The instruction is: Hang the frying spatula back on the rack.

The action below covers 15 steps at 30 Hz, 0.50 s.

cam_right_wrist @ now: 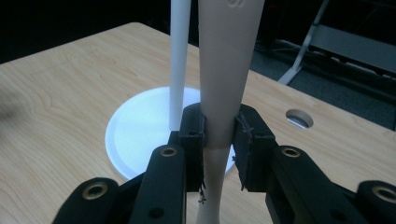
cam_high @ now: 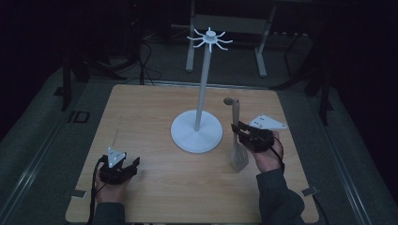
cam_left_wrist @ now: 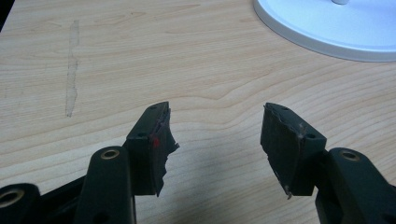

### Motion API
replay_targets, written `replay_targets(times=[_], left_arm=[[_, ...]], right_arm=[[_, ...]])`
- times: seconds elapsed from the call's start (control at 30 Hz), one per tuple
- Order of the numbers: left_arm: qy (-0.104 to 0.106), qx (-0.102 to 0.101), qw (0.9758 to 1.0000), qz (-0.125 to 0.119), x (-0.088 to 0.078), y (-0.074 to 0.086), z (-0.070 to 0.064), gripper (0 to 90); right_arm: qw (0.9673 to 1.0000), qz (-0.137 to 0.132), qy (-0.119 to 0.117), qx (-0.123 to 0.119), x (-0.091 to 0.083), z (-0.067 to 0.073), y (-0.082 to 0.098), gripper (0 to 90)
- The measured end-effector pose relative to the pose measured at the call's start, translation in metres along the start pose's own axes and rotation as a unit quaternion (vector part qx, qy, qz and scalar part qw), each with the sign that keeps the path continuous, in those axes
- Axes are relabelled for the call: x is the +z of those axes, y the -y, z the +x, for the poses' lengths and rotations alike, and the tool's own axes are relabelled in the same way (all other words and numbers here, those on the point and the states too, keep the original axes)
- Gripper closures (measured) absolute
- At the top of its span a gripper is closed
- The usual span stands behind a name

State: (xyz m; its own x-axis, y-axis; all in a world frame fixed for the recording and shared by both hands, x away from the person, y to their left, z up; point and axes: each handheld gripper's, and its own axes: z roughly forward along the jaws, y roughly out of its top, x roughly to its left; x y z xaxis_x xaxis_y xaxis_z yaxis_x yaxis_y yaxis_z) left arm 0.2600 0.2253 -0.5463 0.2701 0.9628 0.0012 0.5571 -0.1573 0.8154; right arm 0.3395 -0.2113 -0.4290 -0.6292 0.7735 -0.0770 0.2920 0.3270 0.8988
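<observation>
Item: spatula (cam_high: 238,140), upright, clamped in my right hand-held gripper (cam_high: 240,132) near table's right edge. Step: carrying; next, hang on rack (cam_high: 209,40). Left hand-held gripper (cam_high: 129,168) wide, empty.

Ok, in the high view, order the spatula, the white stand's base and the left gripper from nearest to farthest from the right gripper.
1. Spatula: clamped in the right gripper.
2. Stand base: just to its left, mid-table.
3. Left gripper: far across, near the table's front-left edge.

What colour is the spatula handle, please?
The spatula handle is beige, clearest in the right gripper view.
</observation>
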Motion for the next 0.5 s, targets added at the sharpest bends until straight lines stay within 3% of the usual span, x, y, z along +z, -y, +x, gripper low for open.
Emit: replay_targets(times=[0.5], left_arm=[[0.0,0.001,1.0,0.001,0.0,0.0,0.0,42.8]], right_arm=[[0.9992,-0.038,-0.008,-0.005,0.002,0.004,-0.018,74.4]])
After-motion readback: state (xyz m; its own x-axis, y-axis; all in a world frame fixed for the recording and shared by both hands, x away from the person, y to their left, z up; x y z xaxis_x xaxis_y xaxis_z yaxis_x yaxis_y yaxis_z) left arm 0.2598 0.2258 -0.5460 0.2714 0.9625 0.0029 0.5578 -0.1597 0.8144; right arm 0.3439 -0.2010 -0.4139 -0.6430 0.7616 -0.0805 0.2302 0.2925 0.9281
